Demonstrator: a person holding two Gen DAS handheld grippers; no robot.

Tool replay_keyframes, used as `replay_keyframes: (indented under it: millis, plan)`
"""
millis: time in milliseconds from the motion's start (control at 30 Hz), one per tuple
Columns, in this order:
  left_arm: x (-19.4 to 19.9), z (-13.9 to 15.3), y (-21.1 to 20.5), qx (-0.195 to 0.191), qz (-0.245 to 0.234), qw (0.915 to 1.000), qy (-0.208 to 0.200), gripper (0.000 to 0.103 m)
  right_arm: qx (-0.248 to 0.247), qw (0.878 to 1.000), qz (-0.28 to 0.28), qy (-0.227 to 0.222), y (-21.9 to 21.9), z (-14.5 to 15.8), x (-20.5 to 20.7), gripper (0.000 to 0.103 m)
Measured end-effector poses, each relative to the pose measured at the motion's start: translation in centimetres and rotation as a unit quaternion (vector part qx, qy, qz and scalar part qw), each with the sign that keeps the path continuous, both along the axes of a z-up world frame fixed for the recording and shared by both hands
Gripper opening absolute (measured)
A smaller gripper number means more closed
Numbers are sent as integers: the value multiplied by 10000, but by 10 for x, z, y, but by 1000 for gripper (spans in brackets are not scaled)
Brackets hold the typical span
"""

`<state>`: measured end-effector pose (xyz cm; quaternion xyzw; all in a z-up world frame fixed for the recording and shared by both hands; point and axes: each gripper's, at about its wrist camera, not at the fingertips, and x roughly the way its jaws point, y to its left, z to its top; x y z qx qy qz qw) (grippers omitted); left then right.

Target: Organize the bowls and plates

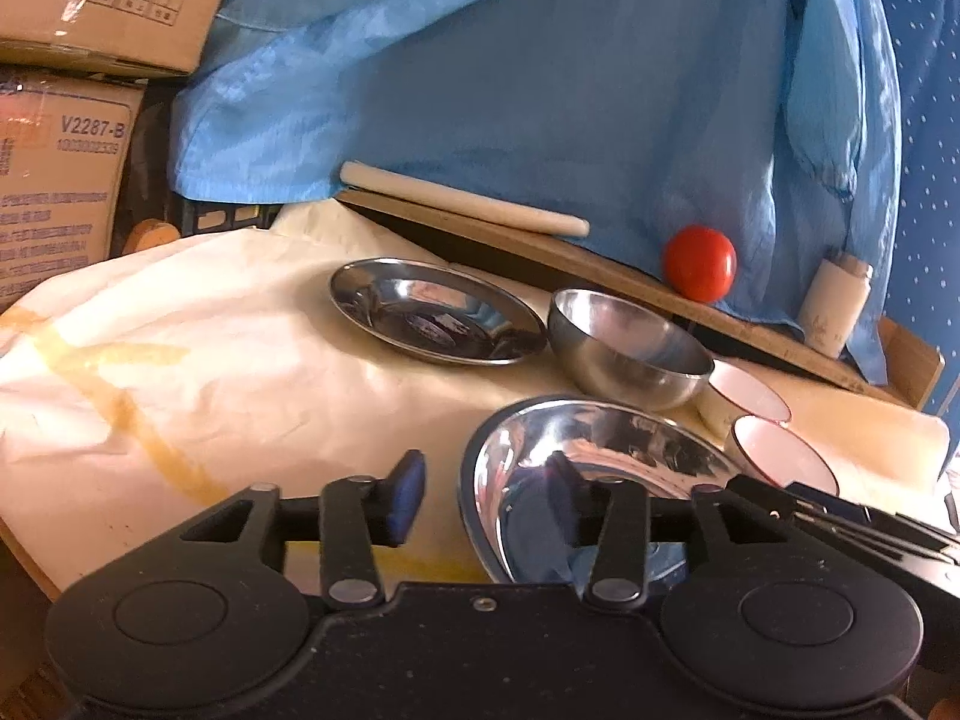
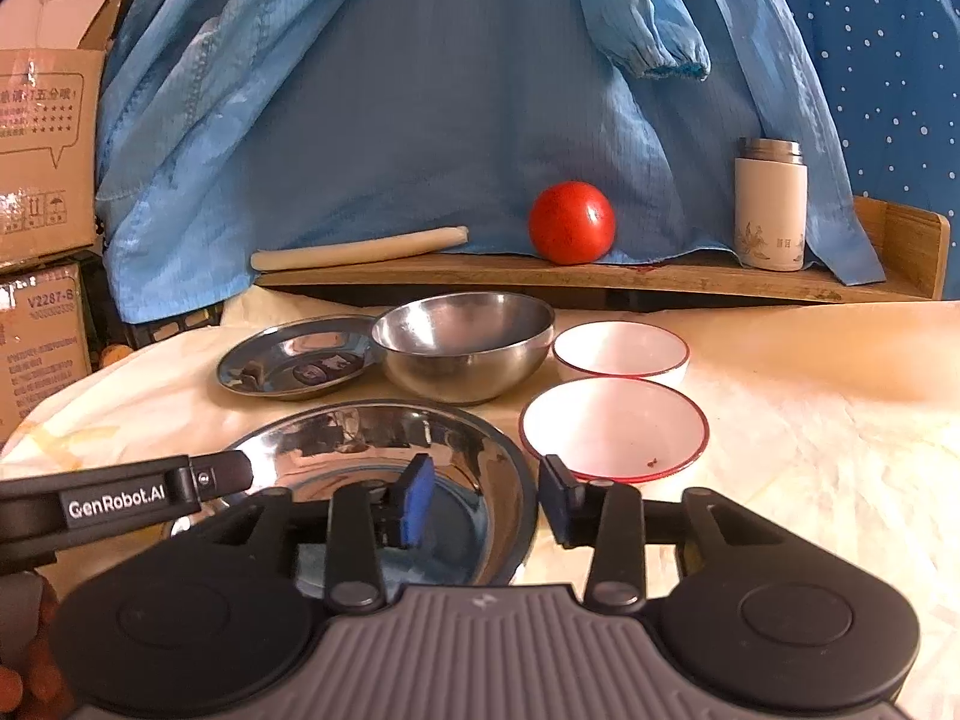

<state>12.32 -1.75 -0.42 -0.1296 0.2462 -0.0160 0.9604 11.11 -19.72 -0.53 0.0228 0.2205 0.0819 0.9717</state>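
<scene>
We see the large steel plate (image 2: pixel 384 468) on the bench (image 2: pixel 810 420), its rim between both parted jaws: left hand-held gripper (image 1: pixel 480 495) straddles its left edge, right hand-held gripper (image 2: pixel 489 498) its right edge. Neither presses it. Bowls sit just beyond.

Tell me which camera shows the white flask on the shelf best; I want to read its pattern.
The right wrist view: the white flask stands upright and whole there, steel cap and floral print visible. In the left wrist view the flask sits near the edge, tilted by the lens, partly tucked against the blue cloth, its print unreadable.
</scene>
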Motion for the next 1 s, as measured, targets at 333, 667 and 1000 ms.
replay_keyframes:
  millis: [333, 667, 1000]
  plan:
    - [6, 6, 34, -290, 535, 9981, -120, 96, 174, 9993, 114, -315, 5, 8, -3, 94]
    - [58, 16, 86, -640, 529, 9963, 237, 102, 520, 9962, 617, -336, 19, 22, 21, 102]
    - [123, 20, 108, -280, 137, 9971, 693, 102, 627, 9929, 1008, -79, 51, 27, 53, 103]
